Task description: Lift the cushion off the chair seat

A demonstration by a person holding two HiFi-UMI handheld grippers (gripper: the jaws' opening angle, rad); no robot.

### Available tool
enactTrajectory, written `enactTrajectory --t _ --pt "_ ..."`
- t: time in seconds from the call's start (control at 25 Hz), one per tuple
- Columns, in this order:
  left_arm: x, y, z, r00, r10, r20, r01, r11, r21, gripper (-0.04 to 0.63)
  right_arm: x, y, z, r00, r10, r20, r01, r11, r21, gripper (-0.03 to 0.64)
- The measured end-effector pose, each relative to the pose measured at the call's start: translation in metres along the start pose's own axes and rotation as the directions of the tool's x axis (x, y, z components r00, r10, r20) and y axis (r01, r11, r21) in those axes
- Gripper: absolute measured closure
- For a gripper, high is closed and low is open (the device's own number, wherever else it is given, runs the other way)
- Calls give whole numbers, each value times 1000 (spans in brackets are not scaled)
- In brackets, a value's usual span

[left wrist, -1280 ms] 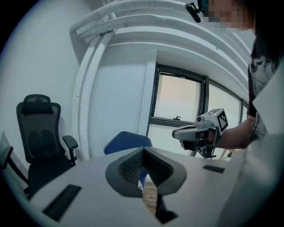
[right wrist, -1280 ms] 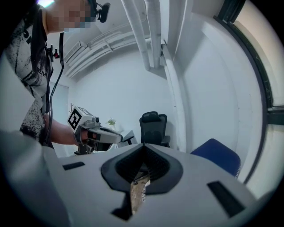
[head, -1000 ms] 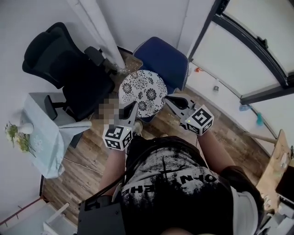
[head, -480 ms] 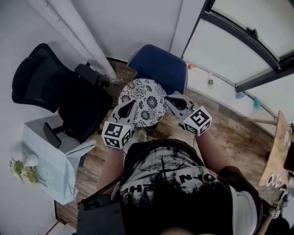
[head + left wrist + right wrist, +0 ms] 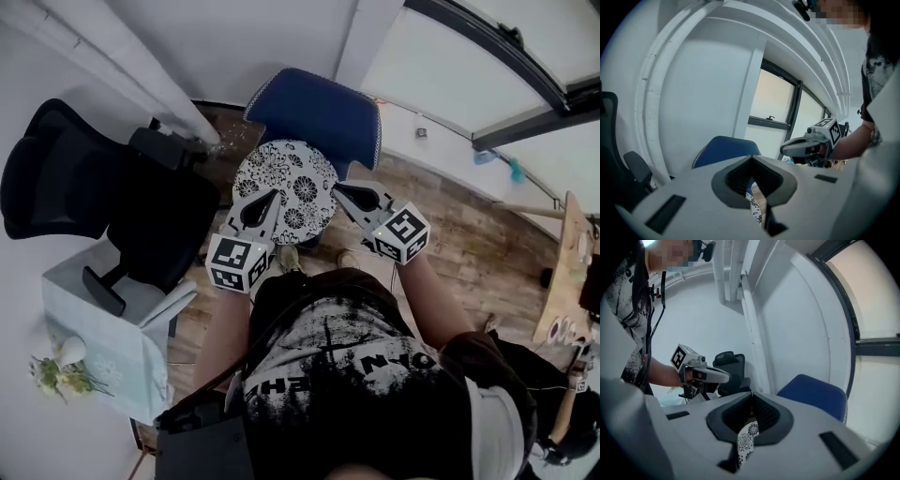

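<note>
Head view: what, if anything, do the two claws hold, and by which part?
The floral cushion: left claw pinches its left edge, right claw its right edge.

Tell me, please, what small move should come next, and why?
Probably open both jaws: the left gripper and right gripper are shut and empty above the floral cushion, which lies on the blue chair.
</note>
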State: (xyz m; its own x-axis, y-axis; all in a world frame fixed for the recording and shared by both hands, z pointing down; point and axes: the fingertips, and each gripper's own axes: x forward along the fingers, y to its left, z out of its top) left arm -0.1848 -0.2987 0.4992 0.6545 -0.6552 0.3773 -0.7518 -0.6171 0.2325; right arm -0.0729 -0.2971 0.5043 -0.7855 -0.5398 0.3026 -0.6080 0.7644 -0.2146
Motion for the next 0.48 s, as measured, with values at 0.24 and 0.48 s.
enactTrajectory --t 0.24,0.48 --pt "21 6 -26 997 -36 -63 36 999 -5 581 17 -25 -45 997 -31 -69 36 996 77 597" --pt "46 9 -70 987 -63 -148 60 998 -28 581 33 -53 -108 983 -95 -155 115 985 125 595"
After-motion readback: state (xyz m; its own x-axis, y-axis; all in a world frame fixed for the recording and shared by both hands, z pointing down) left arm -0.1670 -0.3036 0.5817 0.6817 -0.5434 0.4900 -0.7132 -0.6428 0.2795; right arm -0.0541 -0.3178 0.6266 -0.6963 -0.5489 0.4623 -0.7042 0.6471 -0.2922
